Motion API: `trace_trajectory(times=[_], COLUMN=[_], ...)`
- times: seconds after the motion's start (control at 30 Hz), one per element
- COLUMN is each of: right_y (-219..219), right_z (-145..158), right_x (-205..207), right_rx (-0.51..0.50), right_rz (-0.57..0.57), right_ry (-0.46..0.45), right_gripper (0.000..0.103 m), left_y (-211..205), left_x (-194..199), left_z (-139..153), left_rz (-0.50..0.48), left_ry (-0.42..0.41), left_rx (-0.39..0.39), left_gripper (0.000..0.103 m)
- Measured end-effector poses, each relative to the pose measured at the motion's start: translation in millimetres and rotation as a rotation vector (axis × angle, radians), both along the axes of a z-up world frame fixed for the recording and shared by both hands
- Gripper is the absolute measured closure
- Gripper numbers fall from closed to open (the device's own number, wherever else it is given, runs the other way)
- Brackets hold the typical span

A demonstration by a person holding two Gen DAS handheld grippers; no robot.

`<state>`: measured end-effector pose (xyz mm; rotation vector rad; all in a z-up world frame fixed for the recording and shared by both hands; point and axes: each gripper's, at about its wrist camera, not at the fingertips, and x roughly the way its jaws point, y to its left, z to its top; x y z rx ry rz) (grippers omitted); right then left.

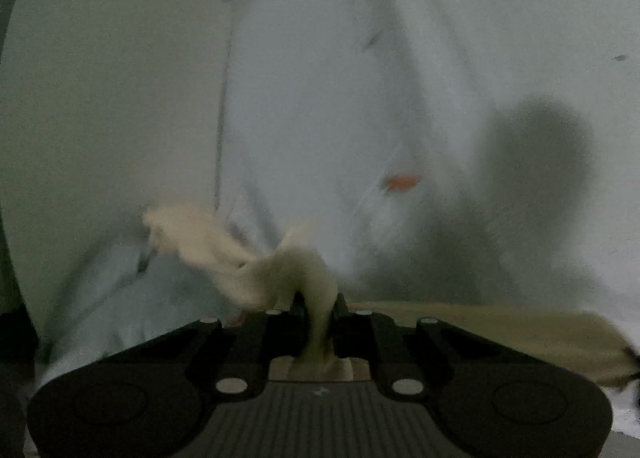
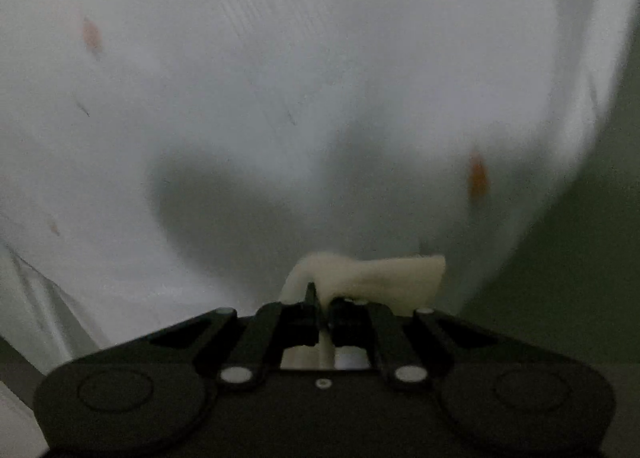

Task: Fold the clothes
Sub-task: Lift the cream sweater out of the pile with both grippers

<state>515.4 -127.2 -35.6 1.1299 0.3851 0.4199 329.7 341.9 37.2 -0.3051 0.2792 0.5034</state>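
We held the cream garment (image 1: 256, 258) clenched in the left tool (image 1: 318, 304) and right tool (image 2: 323, 300); thin pinches risked slipping mid-lift.

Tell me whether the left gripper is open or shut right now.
Shut, gripping cloth. The left gripper has its jaws pinched on a bunched fold of the beige cloth, which passes between them.

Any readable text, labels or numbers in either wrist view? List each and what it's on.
None readable.
White sheet: only blurred orange and dark marks, no letters.
Beige cloth pinched in the left gripper and right gripper: no print or tag visible.
Gripper bodies: a tiny pale mark, too small to read.
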Motion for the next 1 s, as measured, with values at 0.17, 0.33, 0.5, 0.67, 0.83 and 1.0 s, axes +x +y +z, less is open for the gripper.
trace_trajectory(times=[0.17,0.33,0.5,0.67,0.83,1.0], right_y=[-128.8,-251.8,-330.5,-382.3,-414.8,-425.2], right_z=[74.4,113.0,135.7,161.9,185.0,186.8], right_x=[-67.6,-148.4,-223.8,-289.9,-329.9,-338.6], right_rx=[-0.11,-0.168,-0.212,-0.3,-0.384,-0.4], right_rz=[-0.215,-0.389,-0.564,-0.725,-0.844,-0.858], right_ry=[-0.215,-0.316,-0.371,-0.426,-0.478,-0.461], right_gripper=[0.098,0.098,0.098,0.098,0.098,0.098], left_y=[-80.6,-151.8,-207.1,-231.3,-246.6,-257.1], left_x=[-32.1,-61.7,-95.2,-142.3,-179.5,-186.2], left_z=[56.7,73.8,74.3,77.9,85.2,87.5], left_rz=[-0.056,-0.156,-0.208,-0.228,-0.236,-0.212], left_ry=[-0.129,-0.182,-0.184,-0.2,-0.214,-0.213], left_rx=[0.079,0.043,0.013,-0.076,-0.093,-0.067], left_gripper=[0.09,0.09,0.09,0.09,0.09,0.09])
